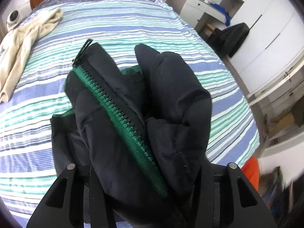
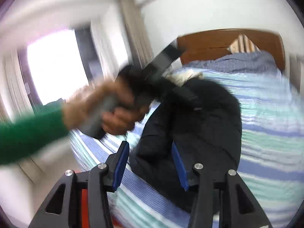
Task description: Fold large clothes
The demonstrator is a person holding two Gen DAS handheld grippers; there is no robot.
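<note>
Striped blue, teal and white bed (image 1: 152,28) beneath a puffy, quilted black jacket (image 1: 171,98), bunched and lifted above it, green zipper (image 1: 117,104) running diagonally away; left gripper (image 1: 150,199) jaws clamped on its fabric; right gripper (image 2: 150,163) jaws spread, blue-padded, beside it.

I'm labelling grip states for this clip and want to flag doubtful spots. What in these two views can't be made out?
- Left wrist view: the left gripper fingertips are buried under the black jacket.
- Right wrist view: the person's left hand is motion-blurred.
- Right wrist view: the right gripper jaws stand apart; whether the right pad touches the jacket is unclear.
</note>
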